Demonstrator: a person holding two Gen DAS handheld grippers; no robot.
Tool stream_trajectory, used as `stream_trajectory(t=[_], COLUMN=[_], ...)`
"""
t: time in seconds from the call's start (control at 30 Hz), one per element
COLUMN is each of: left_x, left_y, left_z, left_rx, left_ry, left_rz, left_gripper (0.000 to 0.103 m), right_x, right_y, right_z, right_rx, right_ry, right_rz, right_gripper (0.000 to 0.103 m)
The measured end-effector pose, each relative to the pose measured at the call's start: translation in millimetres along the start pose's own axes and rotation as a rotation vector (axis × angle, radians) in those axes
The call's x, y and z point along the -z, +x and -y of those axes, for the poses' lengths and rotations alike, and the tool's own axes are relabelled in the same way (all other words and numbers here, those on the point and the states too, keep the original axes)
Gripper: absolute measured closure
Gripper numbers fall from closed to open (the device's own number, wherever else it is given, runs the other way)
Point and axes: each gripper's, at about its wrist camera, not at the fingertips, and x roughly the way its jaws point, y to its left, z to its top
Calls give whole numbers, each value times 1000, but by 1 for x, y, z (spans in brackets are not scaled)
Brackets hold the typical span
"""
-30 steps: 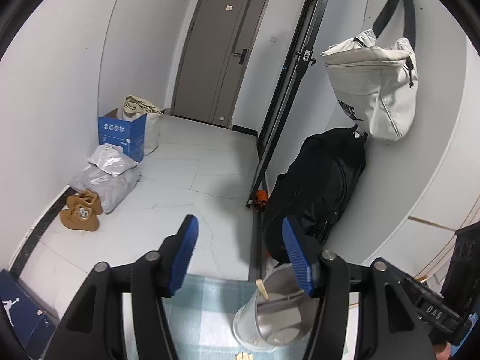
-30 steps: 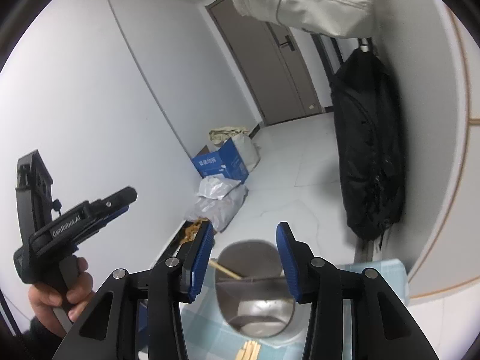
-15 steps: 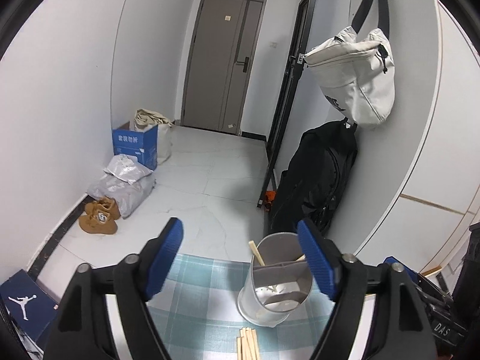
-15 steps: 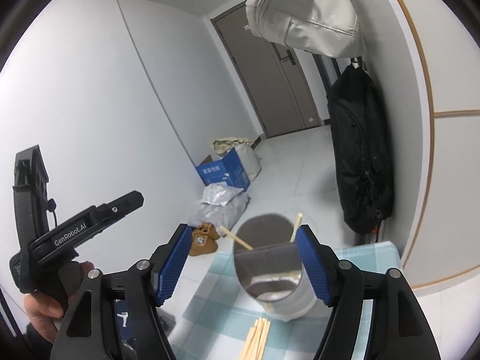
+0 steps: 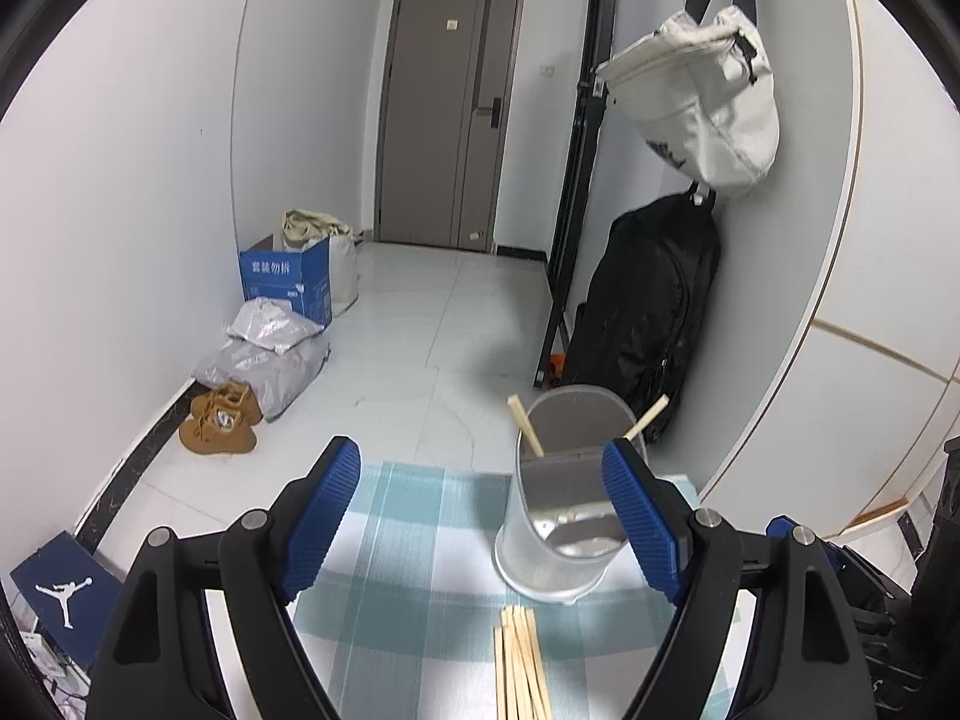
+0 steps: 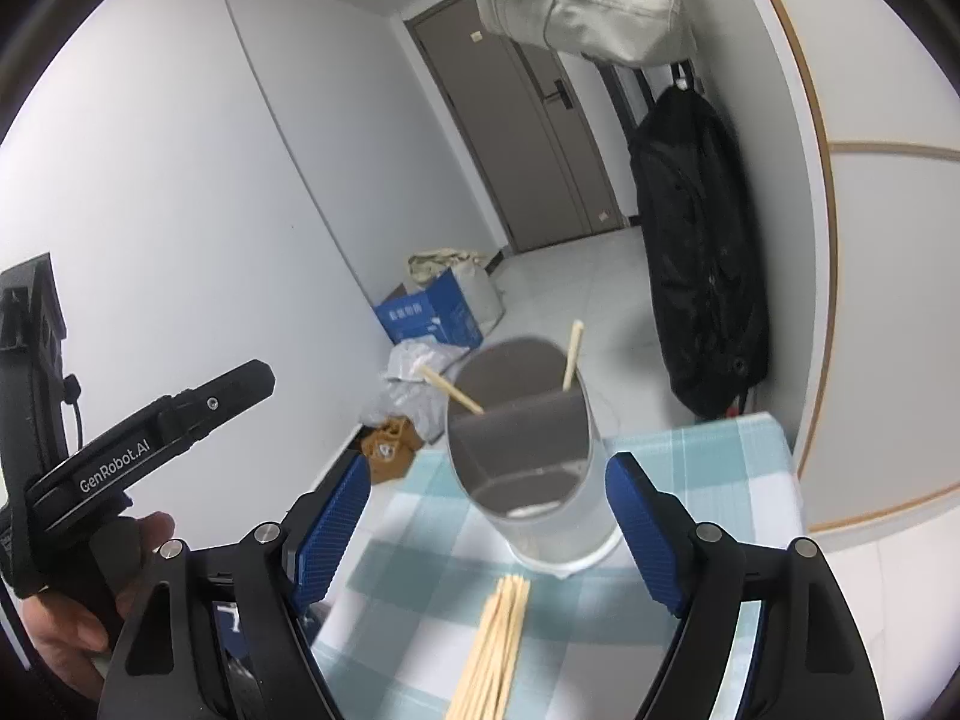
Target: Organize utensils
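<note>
Left hand-held gripper (image 5: 480, 519) jaws apart, just been opening, nothing between them; right hand-held gripper (image 6: 487, 531) same, empty. Landmark: grey utensil holder (image 6: 528, 456) upright on the checked cloth (image 5: 414, 540) on the counter, divided inside, two chopsticks (image 6: 451, 390) leaning in its far compartment. Just in front of the holder: loose chopstick bundle (image 5: 521, 660) flat on the cloth, count unclear.

Pale wooden chopsticks (image 5: 521, 666) lie on a teal-and-white checked cloth (image 5: 414, 540) by a translucent grey holder (image 5: 567, 498).
</note>
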Motion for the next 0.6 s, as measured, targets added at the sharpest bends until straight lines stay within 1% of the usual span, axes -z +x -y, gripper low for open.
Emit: stream_trajectory(t=[0.17,0.4,0.5,0.6], left_x=[18,35,44,50], left_y=[12,32,40,48], left_z=[-2,-3,-9,-14], left_rx=[-12,-18,-15,-29], left_ry=[6,15,6,-6], left_rz=[-34,-89,-118,-141], left_gripper=[23,23,23,23], right_x=[19,36,43,50], right_y=[9,25,34,44], right_z=[3,7,7,8], right_rx=[22,48,54,78], right_ry=[-17,-33,-47,-66], right_rz=[-39,-90,-122,-166], right_gripper=[22,22,22,22])
